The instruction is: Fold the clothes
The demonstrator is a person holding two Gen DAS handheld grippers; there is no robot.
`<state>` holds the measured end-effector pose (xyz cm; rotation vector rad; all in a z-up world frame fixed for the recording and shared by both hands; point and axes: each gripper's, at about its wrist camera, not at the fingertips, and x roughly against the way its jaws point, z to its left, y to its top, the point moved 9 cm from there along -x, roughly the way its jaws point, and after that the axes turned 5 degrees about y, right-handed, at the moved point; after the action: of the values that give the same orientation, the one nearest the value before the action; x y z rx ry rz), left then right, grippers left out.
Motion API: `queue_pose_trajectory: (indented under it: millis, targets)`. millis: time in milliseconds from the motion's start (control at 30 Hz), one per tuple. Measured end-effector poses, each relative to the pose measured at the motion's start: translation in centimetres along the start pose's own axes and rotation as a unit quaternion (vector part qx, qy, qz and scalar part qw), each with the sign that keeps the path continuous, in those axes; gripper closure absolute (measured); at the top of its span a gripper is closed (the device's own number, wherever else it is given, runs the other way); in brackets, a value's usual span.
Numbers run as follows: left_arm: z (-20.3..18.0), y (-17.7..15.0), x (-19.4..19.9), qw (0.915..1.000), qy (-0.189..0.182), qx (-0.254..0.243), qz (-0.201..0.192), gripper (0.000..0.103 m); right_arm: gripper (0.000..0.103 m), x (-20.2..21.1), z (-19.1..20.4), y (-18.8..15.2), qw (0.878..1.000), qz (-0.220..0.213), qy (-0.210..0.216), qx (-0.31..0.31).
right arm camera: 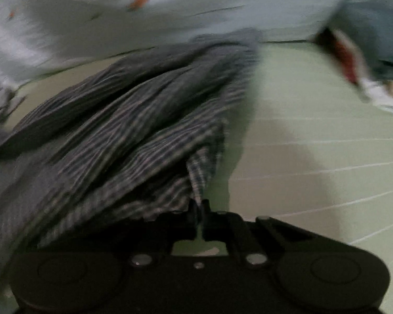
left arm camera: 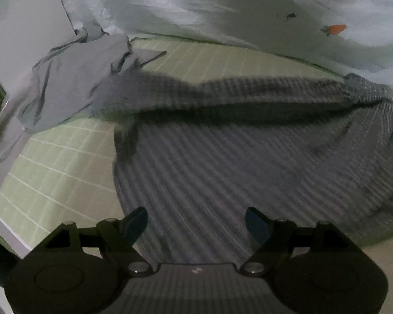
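Note:
A grey striped garment (left arm camera: 249,162) lies on a green gridded mat (left arm camera: 52,172), with a rolled fold across its far edge. My left gripper (left arm camera: 196,225) is open just above the garment's near part, holding nothing. In the right wrist view the same striped garment (right arm camera: 133,130) hangs in bunched folds, lifted off the mat (right arm camera: 314,144). My right gripper (right arm camera: 200,206) is shut on its corner.
A plain light grey garment (left arm camera: 73,83) lies crumpled at the mat's far left corner. A pale sheet with small carrot prints (left arm camera: 335,29) covers the area behind the mat. Something red and white (right arm camera: 351,62) lies at the far right.

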<state>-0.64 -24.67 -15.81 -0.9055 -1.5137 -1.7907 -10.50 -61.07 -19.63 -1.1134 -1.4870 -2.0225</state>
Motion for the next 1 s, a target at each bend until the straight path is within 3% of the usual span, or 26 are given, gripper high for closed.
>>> queue_pose_trajectory:
  millis: [133,233,300,367,467,700,833,867,933,1000]
  targets:
    - [-2.7,0.0,1.1,0.9999,0.005,0.002,-0.011,0.021,0.101,0.9,-8.6,2.8,0.997,-0.028,-0.074,0.008]
    - [-4.8,0.0,1.5,0.9998,0.006,-0.008,-0.014,0.020,0.099,1.3,-10.0,2.3,0.997,-0.027,-0.077,-0.004]
    - [-6.2,0.0,1.4,0.9997,0.003,-0.022,-0.012,0.020,0.088,1.6,-10.9,2.0,0.996,-0.026,-0.079,-0.011]
    - [-7.9,0.0,1.4,0.9989,-0.006,-0.046,-0.011,0.020,0.048,1.8,-11.8,1.6,0.996,-0.025,-0.082,-0.019]
    - [-10.5,0.0,1.5,0.9961,-0.025,-0.083,-0.014,0.020,0.021,2.2,-13.2,1.2,0.996,-0.023,-0.085,-0.031]
    - [-16.5,-0.3,0.4,0.9846,-0.082,-0.154,-0.001,0.020,0.019,2.7,-15.3,-0.2,0.995,-0.011,-0.091,-0.046]
    - [-18.1,-0.8,-1.0,0.9797,-0.078,-0.184,0.009,0.021,0.019,2.5,-14.8,-1.4,0.995,0.006,-0.092,-0.037]
    - [-18.2,-0.9,-1.4,0.9794,-0.079,-0.185,0.013,0.026,0.019,2.5,-14.7,-1.6,0.995,0.011,-0.092,-0.036]
    - [-18.0,-1.0,-2.1,0.9796,-0.084,-0.181,0.026,0.051,0.019,2.7,-14.8,-2.0,0.994,0.013,-0.095,-0.045]
    - [-17.1,-0.5,-2.7,0.9826,-0.084,-0.161,0.037,0.102,0.019,2.7,-14.9,-2.1,0.994,0.015,-0.096,-0.056]
